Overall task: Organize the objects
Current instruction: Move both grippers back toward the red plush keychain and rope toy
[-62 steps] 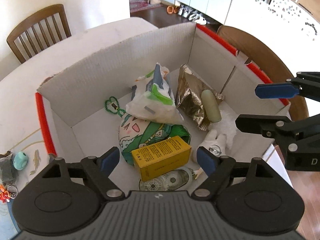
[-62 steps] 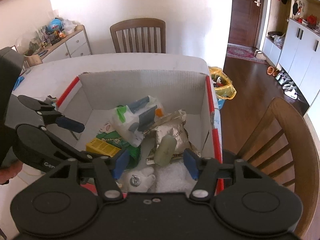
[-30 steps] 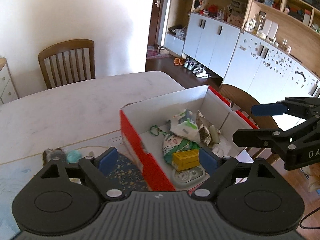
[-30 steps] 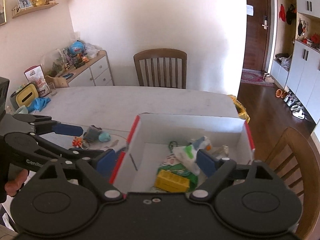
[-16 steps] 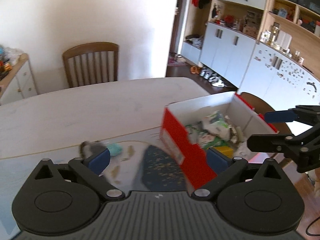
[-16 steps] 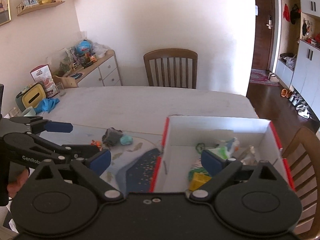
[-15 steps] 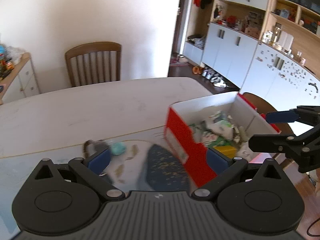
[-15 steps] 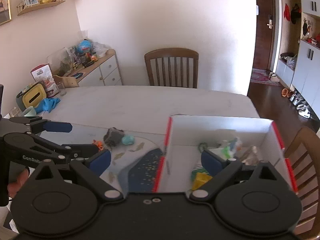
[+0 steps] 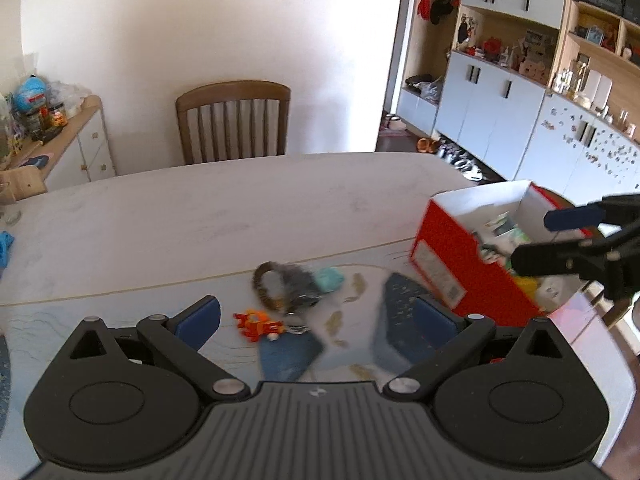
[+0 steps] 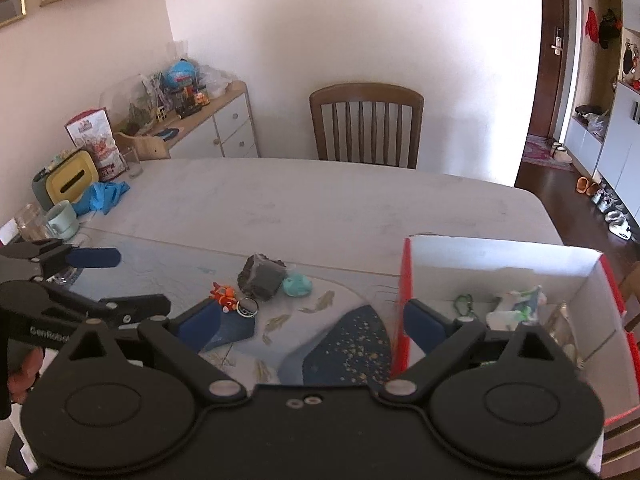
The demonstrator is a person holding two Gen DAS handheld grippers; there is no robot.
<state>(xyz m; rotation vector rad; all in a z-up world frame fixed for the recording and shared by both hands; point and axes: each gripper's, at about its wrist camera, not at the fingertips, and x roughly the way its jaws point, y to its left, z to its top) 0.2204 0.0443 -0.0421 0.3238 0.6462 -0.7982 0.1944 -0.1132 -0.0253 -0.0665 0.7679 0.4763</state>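
Both views swung off the box (image 10: pixel 500 256); orange toy (image 9: pixel 256 325) between open jaws.

Wooden chair (image 10: pixel 366 126) behind table; mug (image 10: pixel 62 219), sideboard (image 10: pixel 208 128) far left.

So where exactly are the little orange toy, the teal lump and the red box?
orange toy (image 10: pixel 223 294), right wrist view, on its body.
teal lump (image 10: pixel 297 285), right wrist view, on its middle.
red box (image 9: pixel 466 270), left wrist view, on its red side wall.
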